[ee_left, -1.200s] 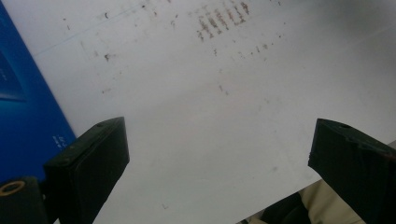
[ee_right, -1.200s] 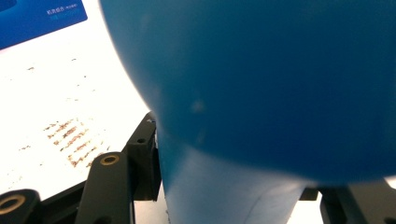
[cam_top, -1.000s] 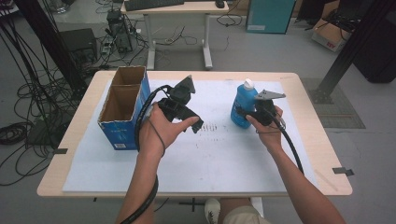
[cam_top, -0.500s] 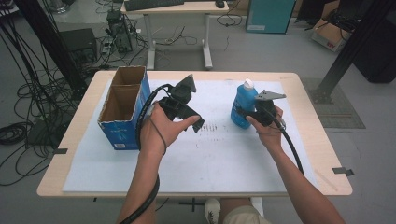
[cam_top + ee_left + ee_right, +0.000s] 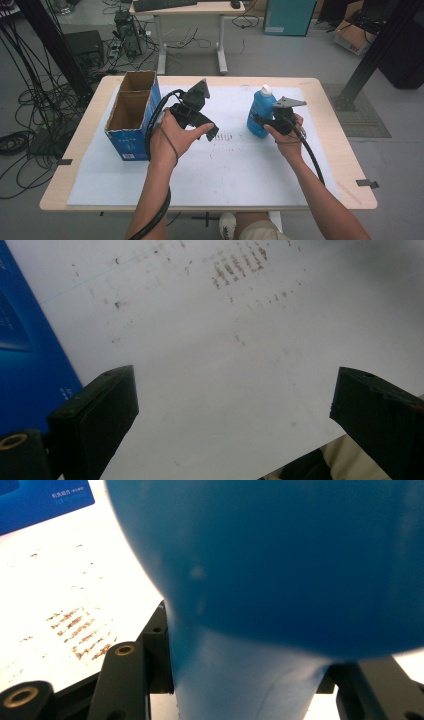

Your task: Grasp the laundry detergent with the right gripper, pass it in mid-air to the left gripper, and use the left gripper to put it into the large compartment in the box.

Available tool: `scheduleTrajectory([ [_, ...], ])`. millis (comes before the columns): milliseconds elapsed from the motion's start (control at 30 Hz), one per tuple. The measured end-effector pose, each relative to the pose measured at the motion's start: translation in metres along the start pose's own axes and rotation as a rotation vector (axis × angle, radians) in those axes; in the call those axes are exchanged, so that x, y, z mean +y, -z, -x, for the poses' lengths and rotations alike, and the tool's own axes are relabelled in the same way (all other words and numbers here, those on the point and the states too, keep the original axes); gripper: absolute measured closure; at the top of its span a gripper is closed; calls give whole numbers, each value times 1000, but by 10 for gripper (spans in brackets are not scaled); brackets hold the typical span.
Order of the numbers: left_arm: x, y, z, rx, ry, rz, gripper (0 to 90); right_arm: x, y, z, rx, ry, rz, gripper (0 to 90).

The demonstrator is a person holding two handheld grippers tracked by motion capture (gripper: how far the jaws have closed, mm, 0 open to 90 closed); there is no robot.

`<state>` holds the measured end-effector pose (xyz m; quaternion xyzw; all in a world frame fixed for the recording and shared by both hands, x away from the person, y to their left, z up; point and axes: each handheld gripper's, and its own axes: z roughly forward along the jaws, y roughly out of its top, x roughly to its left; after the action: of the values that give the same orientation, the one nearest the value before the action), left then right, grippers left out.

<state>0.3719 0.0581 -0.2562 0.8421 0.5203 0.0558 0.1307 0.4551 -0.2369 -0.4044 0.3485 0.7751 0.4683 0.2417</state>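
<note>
A blue bottle point(image 5: 260, 112) with a white cap stands upright on the white mat at the right. My right gripper point(image 5: 265, 122) is shut on its lower body from the right side. In the right gripper view the bottle point(image 5: 280, 555) looms large and both jaws of the right gripper point(image 5: 250, 672) press on its narrow part. My left gripper point(image 5: 200, 127) hangs over the middle of the mat, tilted down toward the person. Seen from the left gripper view, the left gripper point(image 5: 235, 425) is open wide over bare mat, with nothing between its jaws.
An open-topped blue cardboard box point(image 5: 131, 145) with two compartments stands at the mat's left edge; its blue wall point(image 5: 25, 350) lies just left of the left gripper. The white mat point(image 5: 225, 170) covers most of the wooden table point(image 5: 345, 190). Cables trail from both grippers.
</note>
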Motion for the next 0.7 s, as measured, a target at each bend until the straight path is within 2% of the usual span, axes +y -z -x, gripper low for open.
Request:
scheduleTrajectory([
  [233, -1, 2, -2, -3, 2, 8, 54, 0, -1, 1, -3, 17, 8, 453],
  [300, -1, 2, -3, -4, 4, 8, 54, 0, 0, 0, 1, 2, 1, 453],
  [700, 0, 2, -2, -4, -2, 10, 54, 0, -1, 1, 0, 15, 9, 456],
])
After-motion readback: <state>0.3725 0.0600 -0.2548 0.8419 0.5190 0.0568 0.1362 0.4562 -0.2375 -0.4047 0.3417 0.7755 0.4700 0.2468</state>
